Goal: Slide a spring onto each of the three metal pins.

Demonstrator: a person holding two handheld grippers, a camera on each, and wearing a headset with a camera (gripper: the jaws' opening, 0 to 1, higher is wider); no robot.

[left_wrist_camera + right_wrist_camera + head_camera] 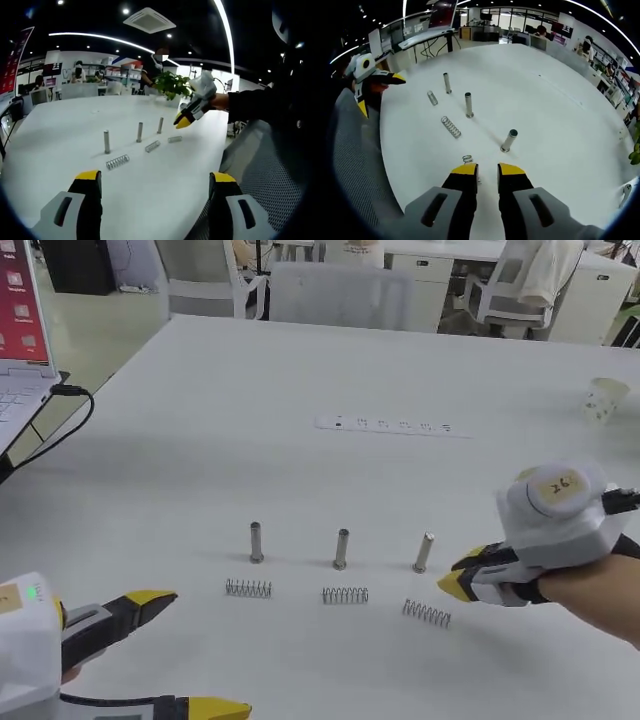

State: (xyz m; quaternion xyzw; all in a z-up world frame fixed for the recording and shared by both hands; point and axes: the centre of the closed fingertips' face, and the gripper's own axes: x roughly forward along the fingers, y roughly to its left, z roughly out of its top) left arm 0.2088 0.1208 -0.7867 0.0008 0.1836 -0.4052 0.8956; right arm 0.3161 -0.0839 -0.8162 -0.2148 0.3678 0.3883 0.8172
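Three upright metal pins stand in a row on the white table: left pin point(256, 542), middle pin point(341, 549), right pin point(424, 552). A spring lies flat in front of each: left spring point(248, 588), middle spring point(345, 595), right spring point(427, 613). My right gripper point(455, 574) hovers just right of the right pin, its jaws a little apart with nothing between them. In the right gripper view the nearest spring point(467, 159) lies just past the left jaw tip and the nearest pin point(509, 140) stands ahead. My left gripper point(190, 652) is wide open at the near left, short of the row point(117, 161).
A white power strip point(390, 425) lies farther back on the table. A laptop point(15, 350) with a black cable point(70, 415) sits at the far left edge, and a paper cup point(605, 398) at the far right. Chairs and desks stand beyond the table.
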